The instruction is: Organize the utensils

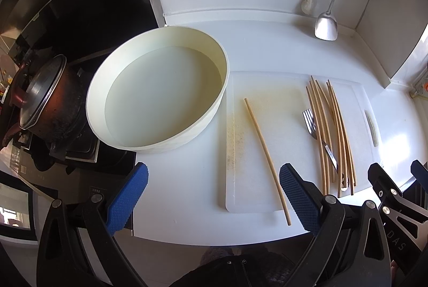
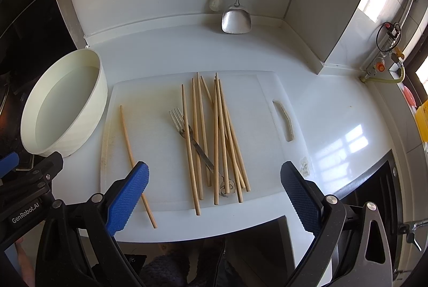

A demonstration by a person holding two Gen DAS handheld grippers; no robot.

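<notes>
White kitchen countertop [image 2: 334, 126] fills both views, with a white cutting board [image 2: 254, 105] at centre frame and a round cream basin [image 1: 160, 89] to the left of it, empty as far as can be seen. On the board lie a bundle of chopsticks [image 2: 218, 137] crossed over a metal fork [image 2: 187, 131], and a single chopstick [image 2: 128, 145] apart, toward the board's left edge.

Both claws hover above the near edge with nothing held: the left gripper [image 1: 214, 196] and the right gripper [image 2: 214, 193] each have their blue pads spread wide. Sorting appears not yet begun. The next move likely calls for lowering one claw over a thin stick lying flat and closing squarely across it.

Readable writing: "GenRobot.AI" at the lower left of the right wrist view, and "DAS" at the lower right of the left wrist view.
</notes>
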